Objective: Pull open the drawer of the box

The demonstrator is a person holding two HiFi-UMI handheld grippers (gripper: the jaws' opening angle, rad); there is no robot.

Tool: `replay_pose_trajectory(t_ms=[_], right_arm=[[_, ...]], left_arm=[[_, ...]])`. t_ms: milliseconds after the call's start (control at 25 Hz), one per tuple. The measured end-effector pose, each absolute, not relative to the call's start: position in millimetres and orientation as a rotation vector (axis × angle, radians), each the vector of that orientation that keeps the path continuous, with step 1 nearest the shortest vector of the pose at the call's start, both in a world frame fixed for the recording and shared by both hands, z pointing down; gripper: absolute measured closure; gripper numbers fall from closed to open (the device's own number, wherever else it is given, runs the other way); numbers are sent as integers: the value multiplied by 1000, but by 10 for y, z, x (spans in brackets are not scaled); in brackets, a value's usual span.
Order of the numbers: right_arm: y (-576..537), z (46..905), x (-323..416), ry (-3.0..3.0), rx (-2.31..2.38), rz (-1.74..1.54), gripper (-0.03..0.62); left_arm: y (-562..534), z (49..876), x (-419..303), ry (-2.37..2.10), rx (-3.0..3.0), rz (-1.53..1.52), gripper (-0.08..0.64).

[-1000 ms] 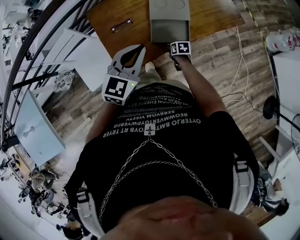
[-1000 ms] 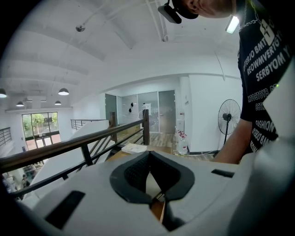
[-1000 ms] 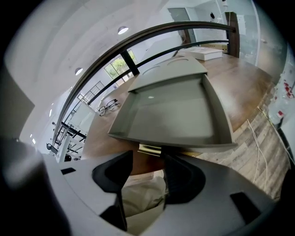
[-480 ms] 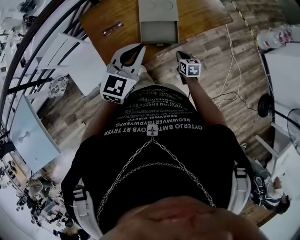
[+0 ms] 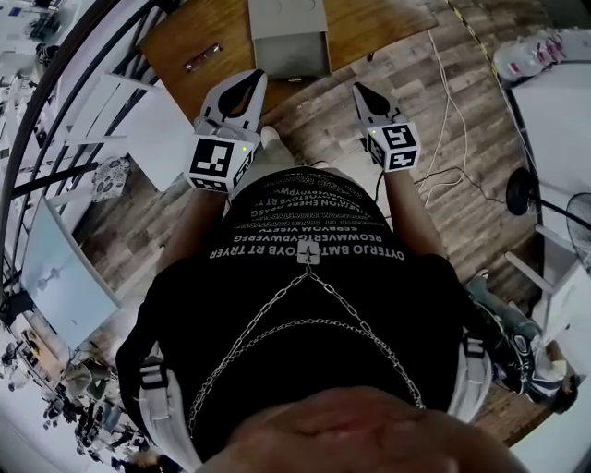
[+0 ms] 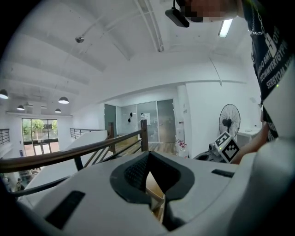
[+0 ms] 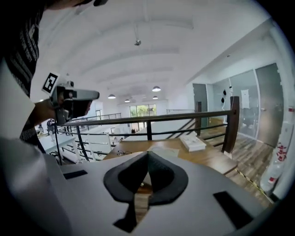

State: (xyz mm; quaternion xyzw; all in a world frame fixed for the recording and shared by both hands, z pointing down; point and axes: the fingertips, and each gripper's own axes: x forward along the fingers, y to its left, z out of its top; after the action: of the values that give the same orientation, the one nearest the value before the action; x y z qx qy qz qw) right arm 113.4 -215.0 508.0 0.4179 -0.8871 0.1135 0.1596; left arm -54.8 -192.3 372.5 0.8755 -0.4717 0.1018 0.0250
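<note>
The grey box (image 5: 286, 11) stands on the wooden table (image 5: 388, 28) at the top of the head view. Its drawer (image 5: 291, 55) is pulled out toward me, as far as the table's near edge. My left gripper (image 5: 257, 81) hangs in the air just left of the drawer front, apart from it. It is shut and empty, and its tips (image 6: 147, 159) meet in its own view. My right gripper (image 5: 360, 92) is raised to the right of the drawer, clear of it. Its jaws (image 7: 147, 159) are also shut on nothing.
A pair of glasses (image 5: 201, 57) lies on the table left of the box. A white flat packet (image 7: 192, 142) lies farther back by the railing (image 7: 184, 117). Cables (image 5: 443, 92) run over the wood floor at right, near a fan (image 5: 531, 199). White tables (image 5: 138, 111) stand left.
My right gripper has come away from the drawer's front edge, risen and drawn back toward my body while turning. The left gripper has risen a little. The drawer stays pulled out.
</note>
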Motion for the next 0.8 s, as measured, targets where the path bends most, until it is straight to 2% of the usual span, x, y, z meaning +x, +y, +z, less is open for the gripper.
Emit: replay_pose_trajectory(t_ms=[360,800], right_arm=[[-1945,3930,1403,-2654,1230,40,597],[-1875,3906,1444,-2728,1210,128,597]], left_arm=[[-1794,3509,-48,-1399,2812,268,554],[-1669,3668,199,-1314,2812,339,554]])
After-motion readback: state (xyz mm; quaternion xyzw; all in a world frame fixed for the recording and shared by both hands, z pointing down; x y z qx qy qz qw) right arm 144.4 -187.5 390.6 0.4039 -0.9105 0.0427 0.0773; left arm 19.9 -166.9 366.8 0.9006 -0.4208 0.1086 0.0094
